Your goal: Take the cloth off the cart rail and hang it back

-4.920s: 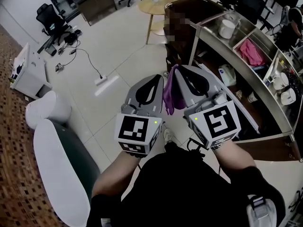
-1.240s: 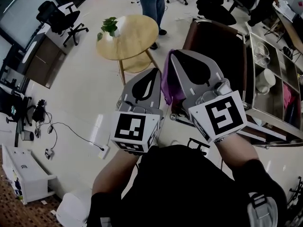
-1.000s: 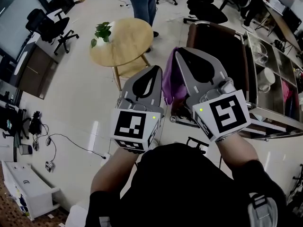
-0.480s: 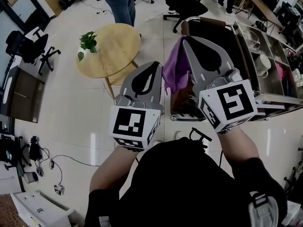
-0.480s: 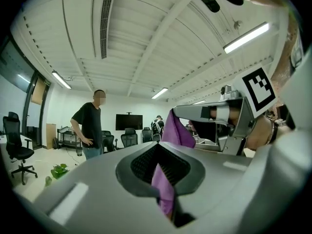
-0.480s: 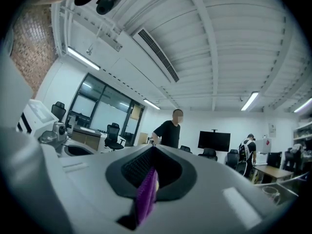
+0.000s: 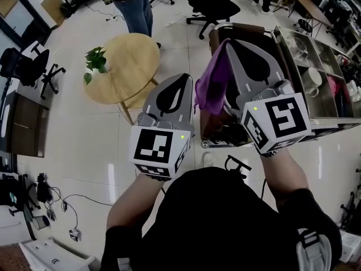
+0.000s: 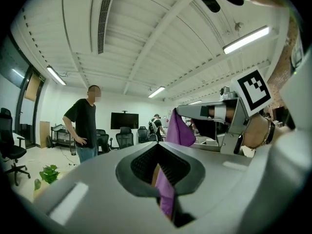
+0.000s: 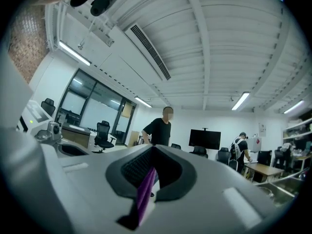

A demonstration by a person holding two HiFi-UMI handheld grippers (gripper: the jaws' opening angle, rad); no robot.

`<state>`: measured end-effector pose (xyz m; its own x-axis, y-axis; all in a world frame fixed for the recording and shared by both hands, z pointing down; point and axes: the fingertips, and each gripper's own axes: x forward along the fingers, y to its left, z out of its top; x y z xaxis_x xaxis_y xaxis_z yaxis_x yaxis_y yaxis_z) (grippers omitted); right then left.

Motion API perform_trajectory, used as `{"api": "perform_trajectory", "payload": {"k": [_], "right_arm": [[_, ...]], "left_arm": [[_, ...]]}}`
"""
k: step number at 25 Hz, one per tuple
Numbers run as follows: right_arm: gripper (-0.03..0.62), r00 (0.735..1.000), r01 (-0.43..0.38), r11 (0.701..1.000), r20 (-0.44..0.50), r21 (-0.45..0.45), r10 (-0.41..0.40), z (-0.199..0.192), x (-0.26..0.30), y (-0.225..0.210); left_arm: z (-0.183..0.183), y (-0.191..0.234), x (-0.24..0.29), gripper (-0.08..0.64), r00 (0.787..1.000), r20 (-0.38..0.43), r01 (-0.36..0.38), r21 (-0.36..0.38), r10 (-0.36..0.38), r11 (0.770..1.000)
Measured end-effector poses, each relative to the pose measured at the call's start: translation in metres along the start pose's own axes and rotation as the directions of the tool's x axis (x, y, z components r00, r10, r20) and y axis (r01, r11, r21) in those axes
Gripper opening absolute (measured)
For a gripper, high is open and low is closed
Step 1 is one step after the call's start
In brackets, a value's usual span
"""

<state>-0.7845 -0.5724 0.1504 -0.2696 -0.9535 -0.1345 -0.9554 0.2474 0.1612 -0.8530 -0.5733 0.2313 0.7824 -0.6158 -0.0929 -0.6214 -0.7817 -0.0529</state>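
Two grippers are up side by side at the near end of the steel cart [image 7: 333, 130], with the purple cloth [image 7: 211, 89] hanging in the air between them. The left gripper [image 7: 183, 79] has its jaws clenched on one edge of the cloth, a purple fold squeezed deep between them. The right gripper [image 7: 228, 42] is closed on another edge the same way.

An open-plan office, by the look of it.
Black swivel chairs [image 7: 210, 5] stand about on a pale tiled floor [image 7: 84, 145]. A round wooden surface [image 7: 127, 66] at the far left carries a potted plant [image 7: 94, 59], and cables [image 7: 53, 205] trail across the near left. A dark wall screen [image 8: 124, 120], long strip lights [image 8: 245, 39] and glass partitions [image 9: 85, 108] close the room off.
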Motion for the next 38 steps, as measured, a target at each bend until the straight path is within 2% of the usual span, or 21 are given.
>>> {"api": "perform_trajectory", "payload": {"k": [5, 12, 17, 21, 28, 31, 32, 34, 36, 38], "right_arm": [[0.009, 0.999, 0.031, 0.999, -0.023, 0.017, -0.030, -0.009, 0.024, -0.059], [0.011, 0.990, 0.055, 0.997, -0.135, 0.061, -0.046, -0.071, 0.065, -0.129], [0.012, 0.971, 0.068, 0.994, -0.233, 0.084, -0.047, -0.116, 0.079, -0.147], [0.012, 0.958, 0.105, 0.989, -0.278, 0.103, -0.072, -0.142, 0.079, -0.166], [0.011, 0.937, 0.176, 0.979, -0.321, 0.103, -0.135, -0.163, 0.074, -0.188], [0.015, 0.915, 0.192, 0.976, -0.377, 0.099, -0.142, -0.186, 0.065, -0.206], [0.023, 0.906, 0.193, 0.976, -0.401, 0.099, -0.139, -0.194, 0.063, -0.209], [0.089, 0.895, 0.197, 0.975, -0.425, 0.103, -0.136, -0.206, 0.059, -0.214], [0.127, 0.896, 0.202, 0.973, -0.423, 0.111, -0.138, -0.209, 0.055, -0.220], [0.127, 0.903, 0.196, 0.973, -0.409, 0.120, -0.132, -0.205, 0.055, -0.224]], "left_arm": [[0.002, 0.003, 0.056, -0.002, 1.000, -0.016, 0.013, -0.008, -0.013, 1.000], [-0.027, 0.012, 0.135, -0.002, 0.997, -0.068, 0.032, -0.032, -0.034, 0.999], [-0.045, 0.018, 0.160, -0.002, 0.994, -0.095, 0.044, -0.051, -0.048, 0.998], [-0.058, 0.017, 0.174, -0.001, 0.992, -0.112, 0.053, -0.062, -0.060, 0.997], [-0.067, 0.017, 0.185, -0.002, 0.990, -0.122, 0.067, -0.076, -0.076, 0.995], [-0.075, 0.004, 0.199, -0.001, 0.988, -0.128, 0.074, -0.076, -0.083, 0.994], [-0.077, 0.000, 0.203, -0.002, 0.988, -0.131, 0.074, -0.075, -0.084, 0.994], [-0.082, -0.005, 0.207, -0.002, 0.987, -0.135, 0.075, -0.074, -0.085, 0.994], [-0.085, -0.010, 0.211, -0.002, 0.987, -0.140, 0.075, -0.072, -0.084, 0.995], [-0.084, -0.012, 0.214, -0.002, 0.986, -0.149, 0.071, -0.071, -0.081, 0.995]]}}
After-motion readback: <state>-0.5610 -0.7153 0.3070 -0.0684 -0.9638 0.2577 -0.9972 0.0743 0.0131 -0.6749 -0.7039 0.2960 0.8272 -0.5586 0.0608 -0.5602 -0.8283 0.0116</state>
